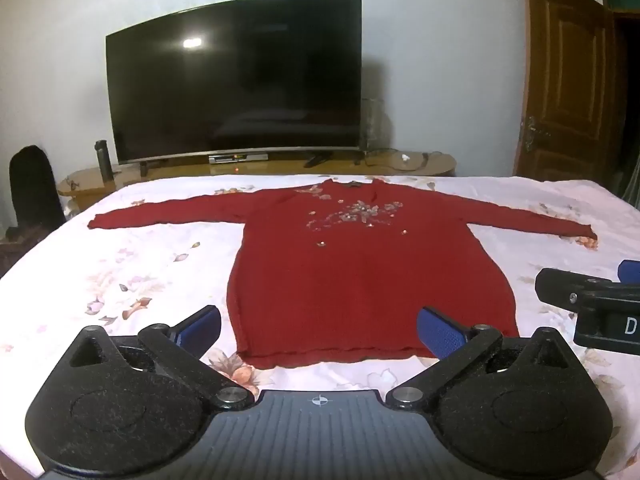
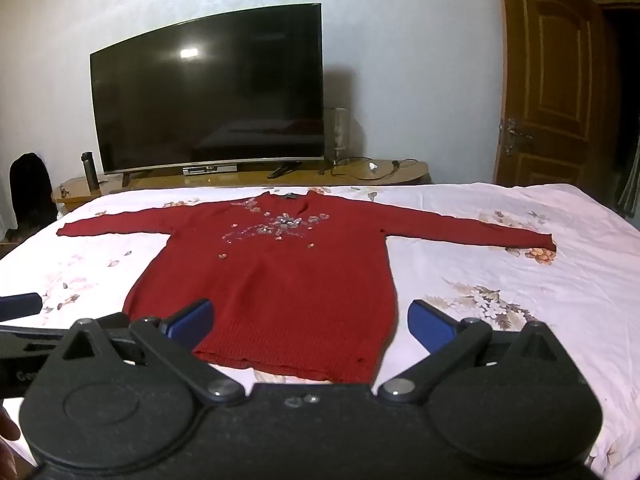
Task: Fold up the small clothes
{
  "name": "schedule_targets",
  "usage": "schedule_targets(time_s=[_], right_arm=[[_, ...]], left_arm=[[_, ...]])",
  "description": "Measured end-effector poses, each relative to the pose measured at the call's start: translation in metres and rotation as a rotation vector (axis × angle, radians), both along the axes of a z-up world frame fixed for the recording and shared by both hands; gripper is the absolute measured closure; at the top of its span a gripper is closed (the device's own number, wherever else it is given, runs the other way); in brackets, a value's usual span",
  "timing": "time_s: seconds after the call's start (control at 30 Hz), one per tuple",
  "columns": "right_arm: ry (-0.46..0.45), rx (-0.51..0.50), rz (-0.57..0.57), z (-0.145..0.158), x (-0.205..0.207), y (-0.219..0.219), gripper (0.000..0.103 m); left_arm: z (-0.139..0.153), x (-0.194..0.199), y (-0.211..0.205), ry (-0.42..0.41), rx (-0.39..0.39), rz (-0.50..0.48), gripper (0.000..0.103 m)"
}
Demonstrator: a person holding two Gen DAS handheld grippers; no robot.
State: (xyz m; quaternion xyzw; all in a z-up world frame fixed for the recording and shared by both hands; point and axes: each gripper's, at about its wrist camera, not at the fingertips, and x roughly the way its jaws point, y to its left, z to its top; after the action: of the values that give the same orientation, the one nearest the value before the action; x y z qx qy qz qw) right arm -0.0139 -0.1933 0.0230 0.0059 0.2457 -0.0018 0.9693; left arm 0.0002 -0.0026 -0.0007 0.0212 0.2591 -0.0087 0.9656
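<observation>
A dark red knitted sweater (image 1: 360,276) lies flat on the bed, both sleeves spread out, sequin flowers on the chest, hem nearest me. It also shows in the right wrist view (image 2: 280,280). My left gripper (image 1: 318,330) is open and empty, just above the hem, blue pads wide apart. My right gripper (image 2: 310,322) is open and empty, over the hem's right part. The right gripper also shows at the right edge of the left wrist view (image 1: 592,304). The left gripper's blue fingertip (image 2: 20,304) shows at the left edge of the right wrist view.
The bed has a white floral sheet (image 1: 140,280). Beyond its far edge stands a wooden TV stand (image 1: 280,168) with a large dark TV (image 1: 236,80), a dark bottle (image 1: 103,160) and cables. A brown door (image 1: 568,80) is at the right.
</observation>
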Motion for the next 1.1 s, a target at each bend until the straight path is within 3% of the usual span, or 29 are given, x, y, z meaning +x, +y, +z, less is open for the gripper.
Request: schedule_targets(time_s=[1.1], right_arm=[[0.002,-0.003,0.004,-0.004,0.001,0.002,0.001]], left_arm=[[-0.001,0.001,0.005,0.001,-0.012,0.012,0.0]])
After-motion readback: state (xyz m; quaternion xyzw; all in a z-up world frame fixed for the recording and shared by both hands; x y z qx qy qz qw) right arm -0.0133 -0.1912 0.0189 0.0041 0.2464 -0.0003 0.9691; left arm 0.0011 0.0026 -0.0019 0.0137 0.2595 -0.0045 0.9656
